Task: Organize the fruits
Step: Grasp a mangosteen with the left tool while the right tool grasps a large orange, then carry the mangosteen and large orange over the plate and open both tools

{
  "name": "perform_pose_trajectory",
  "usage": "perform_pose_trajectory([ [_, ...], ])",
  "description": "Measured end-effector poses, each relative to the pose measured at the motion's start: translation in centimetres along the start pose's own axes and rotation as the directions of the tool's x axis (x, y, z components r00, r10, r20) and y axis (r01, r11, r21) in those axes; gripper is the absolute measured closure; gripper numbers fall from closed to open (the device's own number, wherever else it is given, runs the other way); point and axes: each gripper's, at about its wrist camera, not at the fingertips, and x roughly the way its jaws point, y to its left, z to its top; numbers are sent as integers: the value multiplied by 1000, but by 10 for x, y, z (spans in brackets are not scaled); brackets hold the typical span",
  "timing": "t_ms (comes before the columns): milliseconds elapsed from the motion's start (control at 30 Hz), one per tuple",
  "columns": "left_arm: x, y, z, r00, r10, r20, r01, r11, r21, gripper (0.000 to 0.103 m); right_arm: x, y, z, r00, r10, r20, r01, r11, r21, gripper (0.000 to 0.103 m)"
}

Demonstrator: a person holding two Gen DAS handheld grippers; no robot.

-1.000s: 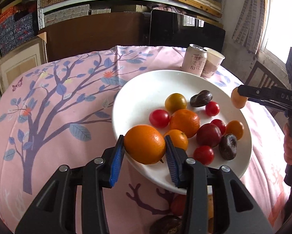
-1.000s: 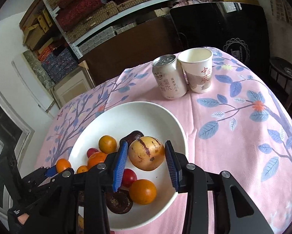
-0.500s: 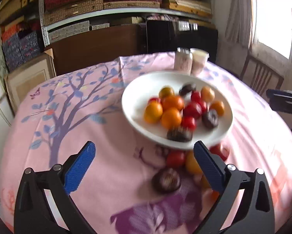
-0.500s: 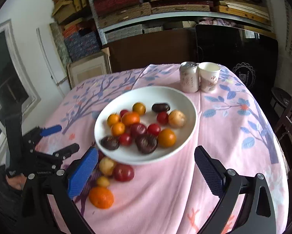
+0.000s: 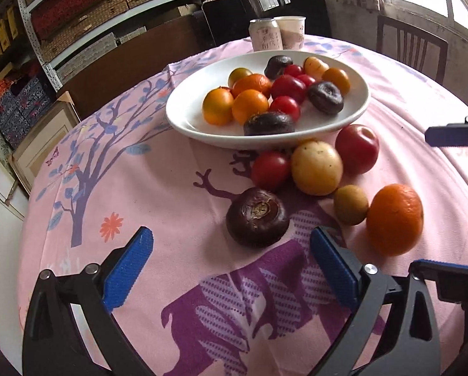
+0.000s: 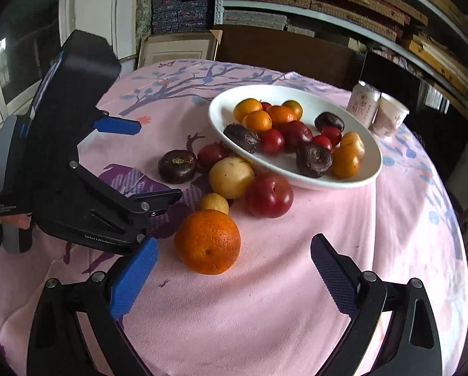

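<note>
A white plate [image 5: 187, 116] [image 6: 368, 169] holds several oranges, red fruits and dark purple fruits. Loose fruit lies on the pink cloth in front of it: a dark purple fruit [image 5: 257, 216] [image 6: 177, 166], a yellow fruit [image 5: 316, 167] [image 6: 231, 177], a red apple [image 5: 356, 149] [image 6: 269, 195], a small red fruit [image 5: 270, 169], a small brown-yellow fruit [image 5: 351, 205] [image 6: 213, 203] and a large orange [image 5: 394, 218] [image 6: 207, 241]. My left gripper [image 5: 232, 264] is open and empty, just short of the dark purple fruit. My right gripper [image 6: 234, 277] is open and empty, just behind the large orange.
A drink can [image 5: 264, 35] [image 6: 362, 104] and a paper cup [image 5: 290, 32] [image 6: 389, 114] stand behind the plate. A wooden chair [image 5: 410, 50] stands at the table's far right. Shelves of boxes [image 5: 77, 12] line the back wall. The left gripper's body [image 6: 64, 144] fills the left of the right wrist view.
A second ago each gripper was shut on a fruit over the plate. Both fruits are now on the plate, both grippers have opened wide and drawn back to the loose fruit on the cloth.
</note>
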Motion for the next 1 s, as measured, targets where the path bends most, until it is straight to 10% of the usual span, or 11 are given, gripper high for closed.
perform_pose_trajectory([
  [333, 14, 6, 7, 999, -41, -13, 40, 999, -32, 5, 25, -9, -4, 995, 87, -56, -83, 993, 78, 12],
  [433, 12, 5, 9, 982, -189, 12, 189, 981, -33, 58, 23, -10, -1, 984, 172, -39, -167, 981, 98, 56],
  [467, 12, 3, 10, 980, -201, 10, 201, 979, -36, 62, 21, -7, -1, 989, 139, -43, -135, 987, 85, 57],
  [1000, -74, -5, 50, 962, -178, 205, 184, 983, -9, 62, -52, -65, 11, 994, 3, 106, -18, 990, 141, 57],
])
